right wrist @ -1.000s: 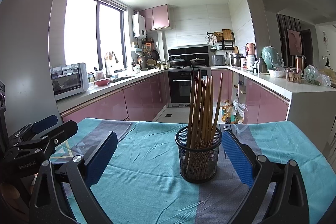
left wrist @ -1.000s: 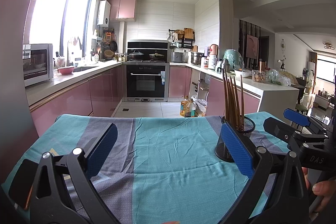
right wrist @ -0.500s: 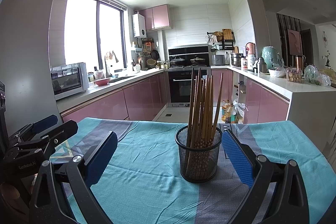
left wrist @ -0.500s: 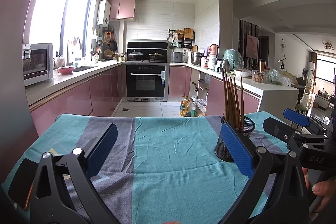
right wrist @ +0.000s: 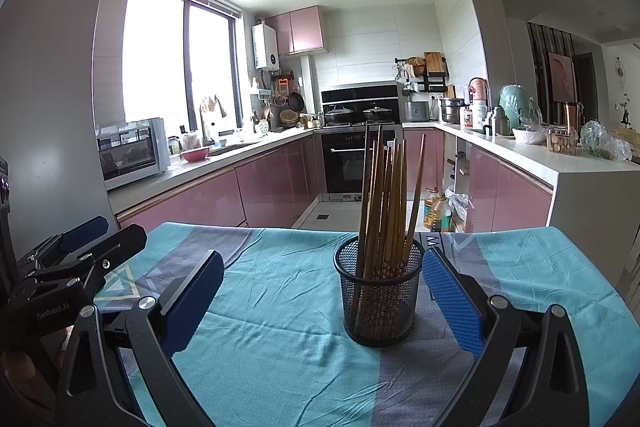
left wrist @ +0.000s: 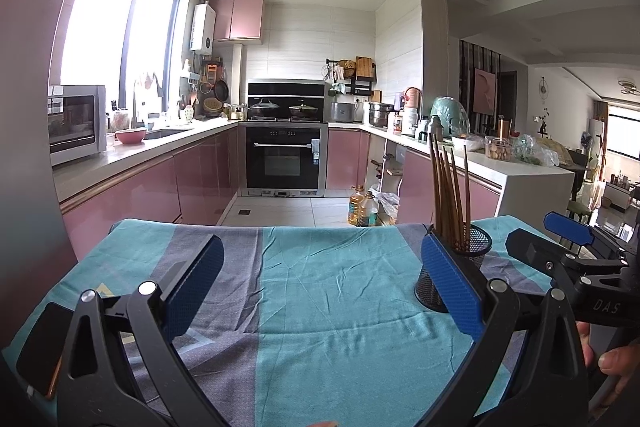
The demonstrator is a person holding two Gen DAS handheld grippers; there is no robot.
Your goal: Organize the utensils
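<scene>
Both tongs apart, empty.
Chopsticks [right wrist: 386, 195] upright in mesh holder [right wrist: 379, 297], between right tongs [right wrist: 322, 301]; left tongs [left wrist: 320, 297] over bare surface [left wrist: 320, 267].

A mesh cup [right wrist: 379, 301] stands upright on the cloth [right wrist: 280, 307] that covers the tabletop, with chopsticks [right wrist: 386, 203] standing in it. The cup sits between the fingers of the right gripper [right wrist: 322, 297], touching neither. The left gripper [left wrist: 322, 293] lies to its left, over bare cloth. Behind the tabletop, an oven [left wrist: 283, 159] stands between counters.
</scene>
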